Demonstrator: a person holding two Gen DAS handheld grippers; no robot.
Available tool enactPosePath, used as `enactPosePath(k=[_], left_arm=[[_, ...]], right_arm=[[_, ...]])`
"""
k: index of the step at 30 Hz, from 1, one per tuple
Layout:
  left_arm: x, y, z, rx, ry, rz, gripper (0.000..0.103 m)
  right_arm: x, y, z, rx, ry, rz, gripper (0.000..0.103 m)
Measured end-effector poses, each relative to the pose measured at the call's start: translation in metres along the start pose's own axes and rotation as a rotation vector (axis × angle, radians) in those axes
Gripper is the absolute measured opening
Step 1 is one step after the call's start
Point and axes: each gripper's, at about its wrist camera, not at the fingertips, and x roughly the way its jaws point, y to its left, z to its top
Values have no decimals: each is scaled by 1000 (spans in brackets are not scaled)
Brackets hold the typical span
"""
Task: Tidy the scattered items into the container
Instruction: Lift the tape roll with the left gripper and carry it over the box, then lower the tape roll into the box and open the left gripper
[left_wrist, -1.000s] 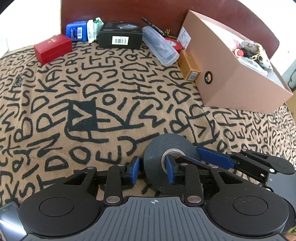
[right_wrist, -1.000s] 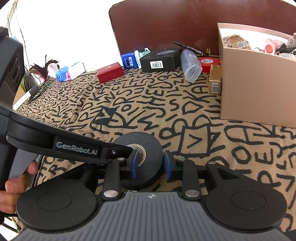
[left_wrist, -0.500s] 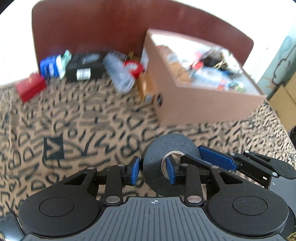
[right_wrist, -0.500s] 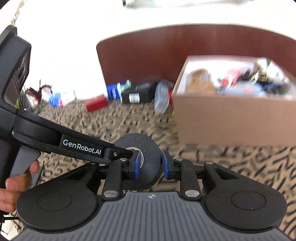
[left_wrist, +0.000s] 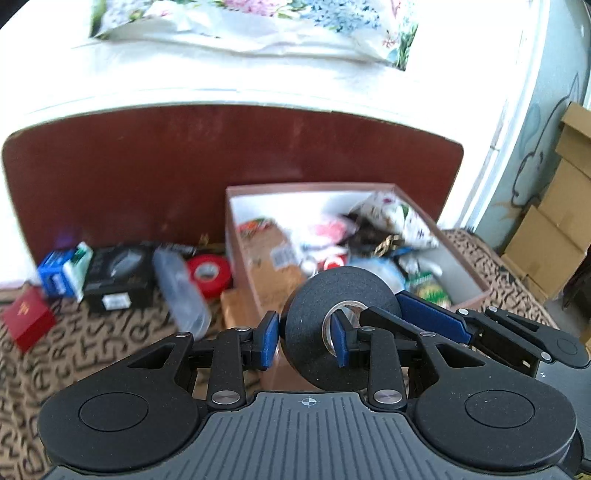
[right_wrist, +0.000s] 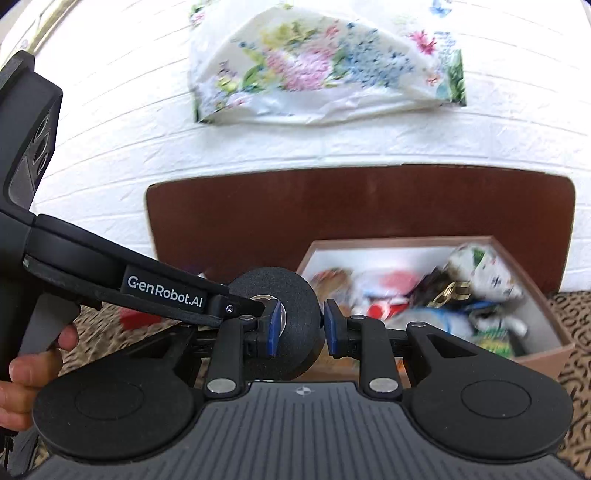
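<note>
Two grippers share one black tape roll (left_wrist: 334, 332), carried in the air at the near edge of the cardboard box (left_wrist: 469, 291). Left wrist view: the left gripper (left_wrist: 304, 338) pinches the roll's matte wall, one blue pad inside the shiny core, one outside. A red tape roll (left_wrist: 210, 271), clear plastic case (left_wrist: 181, 291) and small cartons wait on the letter-patterned cloth (left_wrist: 92, 343). Right wrist view: the right gripper (right_wrist: 301, 332) clamps the opposite wall of the same roll (right_wrist: 291, 321). Judged next: carry it over the crowded box (right_wrist: 554, 350) and part both sets of jaws together.
</note>
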Motion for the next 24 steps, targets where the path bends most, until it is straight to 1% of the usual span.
enactPosePath(k=[4, 10, 15, 17, 19, 20, 21, 22, 23, 24], left_arm=[[26, 3, 12, -4, 7, -20, 43], [64, 16, 15, -18, 57, -39, 43], [81, 25, 10, -30, 97, -43, 47], [84, 28, 9, -37, 104, -54, 47], [85, 30, 10, -51, 103, -76, 55], [84, 31, 10, -60, 92, -84, 59], [83, 31, 10, -63, 76, -82, 63], [81, 31, 10, -59, 59, -80, 65], [79, 30, 10, -55, 44, -81, 72], [77, 29, 10, -56, 32, -84, 81]], right_arm=[[23, -15, 3, 8, 12, -18, 28], [52, -28, -6, 27, 65, -32, 28], [66, -32, -16, 50, 105, -23, 28], [69, -34, -18, 64, 112, -20, 31], [70, -35, -19, 78, 110, -21, 33], [69, -36, -19, 81, 106, -26, 33], [68, -36, -19, 76, 100, -37, 36], [67, -35, -18, 68, 94, -52, 42], [66, -36, -18, 65, 87, -74, 47], [65, -37, -18, 65, 81, -99, 56]])
